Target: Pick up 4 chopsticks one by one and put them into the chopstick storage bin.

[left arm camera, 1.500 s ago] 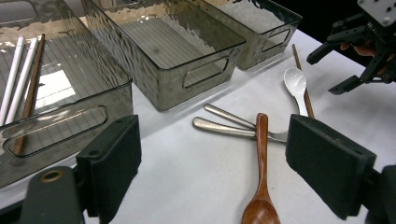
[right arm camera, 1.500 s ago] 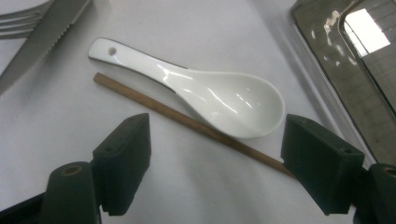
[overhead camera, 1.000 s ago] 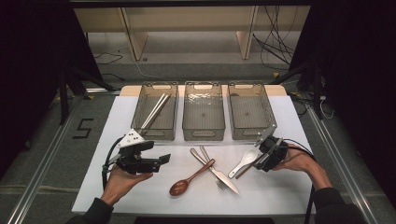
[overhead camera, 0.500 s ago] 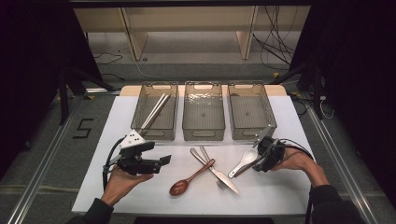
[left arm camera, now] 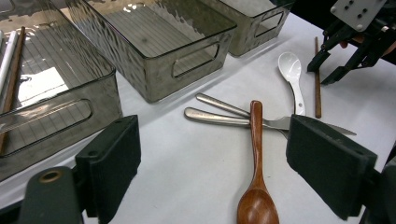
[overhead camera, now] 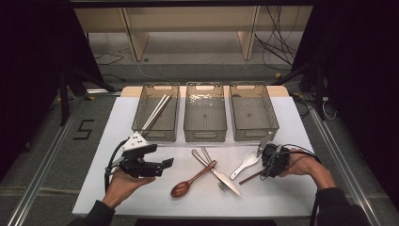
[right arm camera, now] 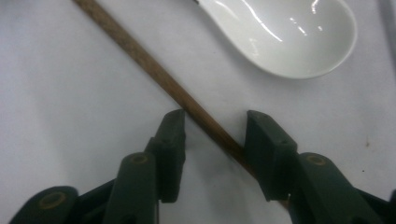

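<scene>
My right gripper [right arm camera: 217,140] points down at the white mat, its jaws on either side of a brown wooden chopstick [right arm camera: 140,58]. The jaws have just been closing. A gap still shows on the left side, so the stick lies loose between the pads. A white ceramic spoon [right arm camera: 285,37] rests just beyond it. In the high view the right gripper [overhead camera: 263,168] is at the mat's right, over the chopstick [overhead camera: 249,178]. My left gripper [overhead camera: 167,165] hovers open at the left, with nothing between its jaws [left arm camera: 219,163].
Three clear bins [overhead camera: 204,134] stand in a row at the back; the left one holds light chopsticks [overhead camera: 157,110]. A wooden spoon [overhead camera: 193,179], a metal knife and a fork [overhead camera: 214,167] lie crossed mid-mat. The mat's front edge is near both hands.
The right gripper has sunk a little toward the mat and its jaws have narrowed around the brown chopstick. The left gripper has stayed still.
</scene>
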`<state>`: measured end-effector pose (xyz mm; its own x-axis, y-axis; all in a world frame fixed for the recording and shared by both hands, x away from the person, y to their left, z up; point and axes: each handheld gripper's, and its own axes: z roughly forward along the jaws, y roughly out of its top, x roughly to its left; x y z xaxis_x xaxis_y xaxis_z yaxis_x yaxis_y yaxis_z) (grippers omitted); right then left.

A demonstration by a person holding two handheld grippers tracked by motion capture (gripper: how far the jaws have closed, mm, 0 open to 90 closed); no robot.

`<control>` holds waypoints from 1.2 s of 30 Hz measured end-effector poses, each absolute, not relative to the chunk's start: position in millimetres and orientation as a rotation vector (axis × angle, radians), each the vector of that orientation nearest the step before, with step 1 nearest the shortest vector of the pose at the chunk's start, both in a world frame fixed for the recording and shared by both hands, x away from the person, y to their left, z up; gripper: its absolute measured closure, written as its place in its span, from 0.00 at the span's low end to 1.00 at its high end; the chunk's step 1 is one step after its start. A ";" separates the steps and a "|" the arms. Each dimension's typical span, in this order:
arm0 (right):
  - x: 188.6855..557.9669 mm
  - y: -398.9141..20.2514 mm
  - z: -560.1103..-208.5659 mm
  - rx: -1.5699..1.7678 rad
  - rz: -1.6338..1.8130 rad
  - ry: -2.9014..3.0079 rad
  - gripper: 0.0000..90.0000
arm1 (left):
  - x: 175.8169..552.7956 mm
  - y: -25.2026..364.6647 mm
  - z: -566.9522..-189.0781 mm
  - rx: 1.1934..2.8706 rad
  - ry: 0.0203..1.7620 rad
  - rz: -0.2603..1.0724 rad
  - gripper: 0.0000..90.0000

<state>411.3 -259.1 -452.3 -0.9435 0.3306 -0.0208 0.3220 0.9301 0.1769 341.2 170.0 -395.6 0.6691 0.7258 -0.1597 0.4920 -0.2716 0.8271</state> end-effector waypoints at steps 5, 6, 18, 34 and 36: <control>408.1 -257.6 -451.9 0.477 0.243 3.056 0.77 | 341.2 170.1 -395.7 1.938 0.951 0.311 0.19; 407.8 -257.5 -451.9 0.457 0.239 3.055 0.79 | 341.2 170.1 -395.8 1.936 0.951 0.311 0.19; 402.4 -257.3 -451.0 0.362 0.199 3.072 0.91 | 341.5 170.1 -396.9 1.940 0.954 0.308 0.19; 396.5 -262.9 -448.3 0.311 0.161 3.099 0.95 | 344.2 170.3 -400.2 1.957 0.962 0.297 0.20; 395.6 -264.1 -446.0 0.316 0.176 3.096 0.95 | 344.4 170.6 -400.3 1.961 0.959 0.296 0.20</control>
